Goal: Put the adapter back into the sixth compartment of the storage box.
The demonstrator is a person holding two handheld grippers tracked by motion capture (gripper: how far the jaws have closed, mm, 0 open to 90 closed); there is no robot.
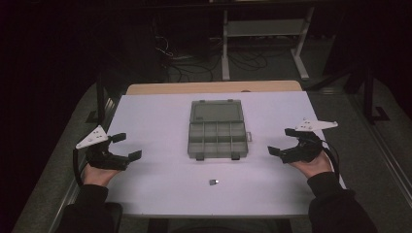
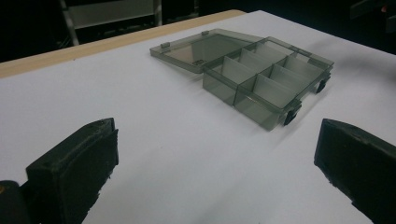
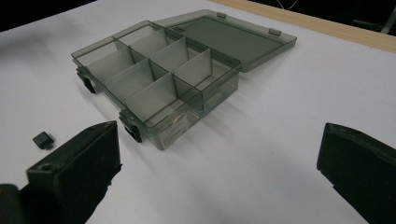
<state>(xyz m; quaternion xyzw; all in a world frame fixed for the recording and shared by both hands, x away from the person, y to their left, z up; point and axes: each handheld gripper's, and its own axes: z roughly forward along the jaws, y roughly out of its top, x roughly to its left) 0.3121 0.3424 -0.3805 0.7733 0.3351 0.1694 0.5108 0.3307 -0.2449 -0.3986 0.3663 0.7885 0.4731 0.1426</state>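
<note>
A smoky clear compartment box (image 1: 216,137) lies at the middle of the white table, its lid (image 1: 216,111) folded flat behind it and its several compartments bare. The same box (image 2: 267,77) (image 3: 156,79) appears ahead of each gripper's jaws. A small dark part (image 1: 214,182) (image 3: 43,140) lies on the table in front of the box. My left gripper (image 1: 127,145) rests open at the left edge, jaws wide apart and holding nothing. My right gripper (image 1: 283,141) rests open at the right edge, also holding nothing.
The white table top (image 1: 160,194) has a wooden strip (image 1: 214,87) along its far edge. Beyond it stand a metal frame (image 1: 265,29) and loose cables (image 1: 194,63) on the dark floor. Two black latches (image 1: 216,157) stick out from the box's near side.
</note>
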